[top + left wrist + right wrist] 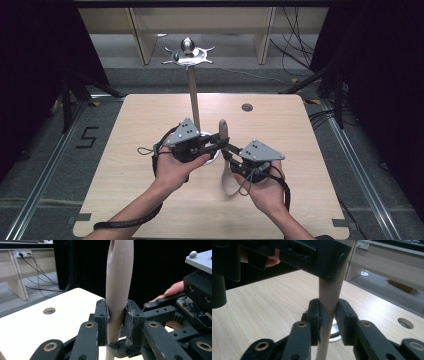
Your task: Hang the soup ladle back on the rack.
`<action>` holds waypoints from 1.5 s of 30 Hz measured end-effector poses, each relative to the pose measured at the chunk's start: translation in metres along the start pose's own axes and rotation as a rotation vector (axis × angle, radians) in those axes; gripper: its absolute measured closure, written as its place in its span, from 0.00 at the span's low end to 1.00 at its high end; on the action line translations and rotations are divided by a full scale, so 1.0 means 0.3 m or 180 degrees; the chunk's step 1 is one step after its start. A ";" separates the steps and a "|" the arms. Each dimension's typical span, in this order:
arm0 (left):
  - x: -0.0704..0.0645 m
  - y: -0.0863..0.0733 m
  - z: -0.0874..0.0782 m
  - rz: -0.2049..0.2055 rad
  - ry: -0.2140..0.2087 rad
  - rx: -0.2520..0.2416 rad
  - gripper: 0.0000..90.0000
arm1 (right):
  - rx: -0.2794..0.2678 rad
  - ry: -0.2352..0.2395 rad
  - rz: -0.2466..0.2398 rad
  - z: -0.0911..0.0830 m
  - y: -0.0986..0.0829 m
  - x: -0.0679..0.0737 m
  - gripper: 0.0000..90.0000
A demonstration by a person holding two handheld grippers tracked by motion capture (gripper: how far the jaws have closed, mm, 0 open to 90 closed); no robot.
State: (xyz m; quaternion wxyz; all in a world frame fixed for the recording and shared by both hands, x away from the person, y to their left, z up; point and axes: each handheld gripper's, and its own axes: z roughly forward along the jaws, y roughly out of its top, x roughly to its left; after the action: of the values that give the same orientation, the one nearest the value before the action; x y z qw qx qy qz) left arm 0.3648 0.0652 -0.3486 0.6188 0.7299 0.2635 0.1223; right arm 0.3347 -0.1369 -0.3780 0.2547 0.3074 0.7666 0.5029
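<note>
Dark curtains hang on both sides of the room, and a pale wooden desk (150, 200) stands in the middle of the grey floor. Far back, past the desk's far edge, I can see a shiny metal dish (188, 54) up on a wooden pole (194, 102).

I am holding a long tan strap (117, 282), and it stands up above the middle of the desk, a bit nearer my edge than the far one. My left claw (216, 141) pinches it, jaws pressed tight on both flat sides. My right claw (328, 315) pinches the same strap lower down, jaws closed on it too. Both claws sit very close together, one just over the other.

It has a loop or hole near the top end. The bottom end curves down toward the desk in the high view. That bend makes me think it is soft and floppy, like a belt, not stiff like a stick. It looks light. It looks smooth, so it might slip if I pinch too gently.

I think the flat sides are the best place to grab, since the jaws fit well there. With two claws on it, I can keep it from flopping over. A small shiny round base (334, 332) sits on the desk right behind it.
</note>
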 end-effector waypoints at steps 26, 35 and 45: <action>0.148 0.119 -0.166 0.0487 -0.0322 0.0026 0.82 | 0.0310 0.0188 0.0444 -0.130 -0.205 -0.169 0.45; 0.183 0.134 -0.190 0.0488 -0.0399 0.0053 0.82 | 0.0413 0.0132 0.0553 -0.153 -0.278 -0.213 0.44; 0.204 0.147 -0.199 0.0465 -0.0429 0.0058 0.82 | 0.0505 -0.0004 0.0611 -0.160 -0.317 -0.237 0.43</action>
State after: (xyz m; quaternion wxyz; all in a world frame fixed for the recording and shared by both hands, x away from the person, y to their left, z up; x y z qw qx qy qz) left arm 0.3958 0.1440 -0.3026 0.6179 0.7593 0.1684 0.1152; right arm 0.3290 -0.2471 -0.4431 0.1808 0.3989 0.7709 0.4625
